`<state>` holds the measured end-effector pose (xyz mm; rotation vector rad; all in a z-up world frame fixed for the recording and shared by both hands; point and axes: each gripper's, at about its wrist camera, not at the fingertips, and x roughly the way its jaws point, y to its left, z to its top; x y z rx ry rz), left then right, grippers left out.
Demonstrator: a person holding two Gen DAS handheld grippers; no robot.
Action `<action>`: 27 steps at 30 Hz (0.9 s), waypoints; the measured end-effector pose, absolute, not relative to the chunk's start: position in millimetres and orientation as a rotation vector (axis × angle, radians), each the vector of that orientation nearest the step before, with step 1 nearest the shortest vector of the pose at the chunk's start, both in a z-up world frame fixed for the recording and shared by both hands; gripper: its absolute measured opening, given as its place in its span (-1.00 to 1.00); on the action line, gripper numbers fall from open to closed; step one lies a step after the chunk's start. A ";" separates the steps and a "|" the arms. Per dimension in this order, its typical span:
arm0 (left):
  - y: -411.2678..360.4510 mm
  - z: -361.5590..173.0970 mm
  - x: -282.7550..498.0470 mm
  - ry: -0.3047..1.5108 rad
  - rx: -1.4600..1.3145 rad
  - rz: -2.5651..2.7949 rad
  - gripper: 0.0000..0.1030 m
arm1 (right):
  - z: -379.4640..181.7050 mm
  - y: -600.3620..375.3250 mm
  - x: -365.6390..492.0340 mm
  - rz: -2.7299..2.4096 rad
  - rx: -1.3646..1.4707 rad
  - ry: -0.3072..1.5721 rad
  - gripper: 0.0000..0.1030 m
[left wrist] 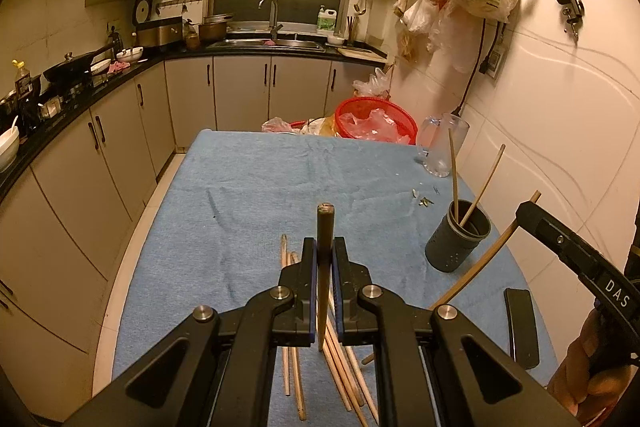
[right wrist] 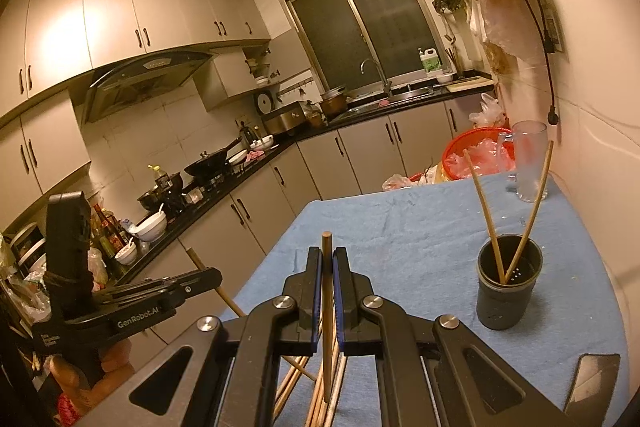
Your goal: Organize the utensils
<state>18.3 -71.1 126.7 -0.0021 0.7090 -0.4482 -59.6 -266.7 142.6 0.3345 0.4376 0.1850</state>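
Both tools pinch one chopstick each: left tool [left wrist: 324, 263] clamps a dark chopstick [left wrist: 325, 227], right tool [right wrist: 327, 273] a pale chopstick [right wrist: 327, 307], above loose chopsticks [left wrist: 340, 367] on the blue-clothed counter [left wrist: 248, 179]. Nearby, a dark holder [right wrist: 508, 287] contains two chopsticks.

Table [left wrist: 248, 187] under wrinkled blue cloth [left wrist: 280, 163]. Near edge: loose wooden chopsticks [left wrist: 292, 379] in heap. Right side: dark cylindrical holder [left wrist: 458, 247] upright (two chopsticks leaning inside). Far right corner: clear glass mug [left wrist: 442, 147]. Small bits [left wrist: 424, 198] between mug and holder. Dark flat object [left wrist: 520, 327] at right edge.
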 end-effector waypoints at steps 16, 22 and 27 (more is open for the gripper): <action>-90.3 142.8 15.6 0.698 0.040 -0.490 -0.86 | 158.2 -294.0 -73.0 0.155 0.366 0.391 -0.89; -116.0 161.4 15.5 0.680 0.055 -0.551 -0.86 | 177.6 -323.6 -78.5 0.106 0.383 0.345 -0.89; -141.1 181.0 17.2 0.653 0.051 -0.613 -0.86 | 198.3 -352.9 -82.5 0.056 0.399 0.291 -0.89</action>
